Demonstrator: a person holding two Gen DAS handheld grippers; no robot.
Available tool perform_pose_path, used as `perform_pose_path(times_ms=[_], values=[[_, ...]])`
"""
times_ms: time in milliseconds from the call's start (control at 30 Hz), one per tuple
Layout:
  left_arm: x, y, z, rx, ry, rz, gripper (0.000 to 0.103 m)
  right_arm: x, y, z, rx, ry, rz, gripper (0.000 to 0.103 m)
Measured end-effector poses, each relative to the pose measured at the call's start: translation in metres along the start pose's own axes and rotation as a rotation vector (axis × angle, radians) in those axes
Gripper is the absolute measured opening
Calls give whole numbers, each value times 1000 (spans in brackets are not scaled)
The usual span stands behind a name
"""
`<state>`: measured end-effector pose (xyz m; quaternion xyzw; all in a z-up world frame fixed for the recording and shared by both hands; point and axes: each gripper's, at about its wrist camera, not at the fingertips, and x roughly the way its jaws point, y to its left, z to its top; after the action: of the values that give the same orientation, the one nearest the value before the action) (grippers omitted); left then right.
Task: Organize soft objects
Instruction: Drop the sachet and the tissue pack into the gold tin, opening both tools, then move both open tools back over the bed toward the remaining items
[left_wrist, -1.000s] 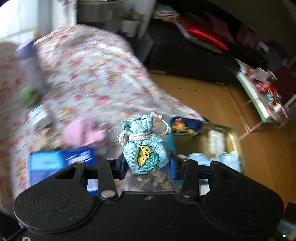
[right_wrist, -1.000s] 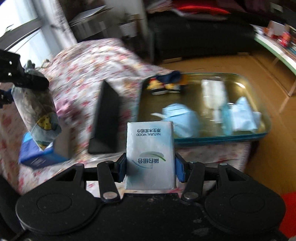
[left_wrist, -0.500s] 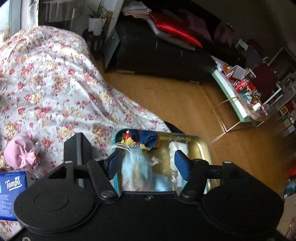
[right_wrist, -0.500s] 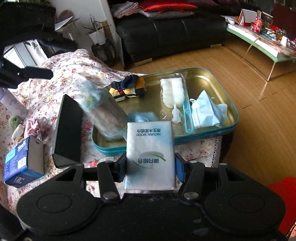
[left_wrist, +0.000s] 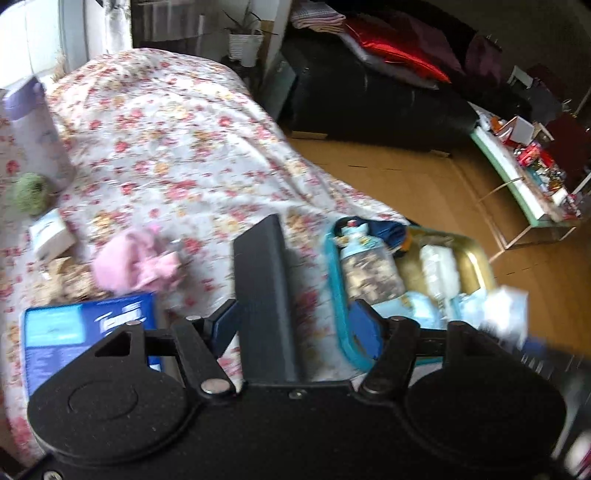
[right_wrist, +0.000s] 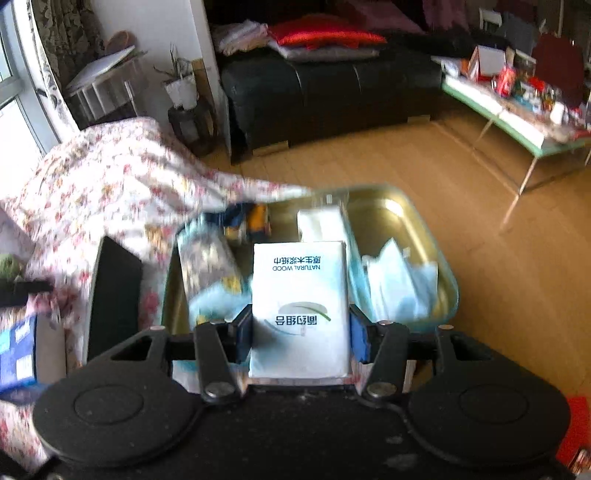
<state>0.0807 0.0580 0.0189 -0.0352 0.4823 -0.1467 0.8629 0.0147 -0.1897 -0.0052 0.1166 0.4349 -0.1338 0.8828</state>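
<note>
- Left gripper: black plastic body, blue pads, jaws spread wide, nothing between them. It hangs over the flowered cloth, just left of the tray.
- Right gripper: blue pads clenched on a tissue pack, a flat white rectangle in glossy wrap with "NATURAL WOOD" print and a green swoosh. The pack is held over the near edge of the tray.
- Tray: shallow metal rectangle with rounded corners, gold shiny inside, teal outer rim. It sits at the cloth's edge, above the wood floor.
- In the tray:
  - drawstring pouch, light-blue woven top, clear lower part showing dry brownish filler, lying along the left side
  - small blue and yellow plush toy at the far left corner
  - white padded item in clear wrap, mid-tray
  - crumpled pale-blue face mask, right side
- On the cloth, outside the tray:
  - black wedge-shaped stand, matte and hard-edged, just left of the tray
  - pink soft fabric bundle
  - blue tissue box, cardboard
  - green fuzzy ball beside a pale cylinder with a lilac lid
  - small white box
- Motion blur softens the fine detail in both views.
</note>
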Motion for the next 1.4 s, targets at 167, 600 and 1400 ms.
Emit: perform_pose_path(times_ms=[167, 600, 1400], values=[[-11, 7, -13, 22, -23, 45, 65, -1, 11, 41, -11, -103, 11, 62], [-23, 27, -40, 55, -54, 156, 76, -2, 33, 20, -29, -54, 0, 70], [-29, 139, -64, -260, -4, 388, 77, -23, 107, -71, -161, 123, 152, 71]])
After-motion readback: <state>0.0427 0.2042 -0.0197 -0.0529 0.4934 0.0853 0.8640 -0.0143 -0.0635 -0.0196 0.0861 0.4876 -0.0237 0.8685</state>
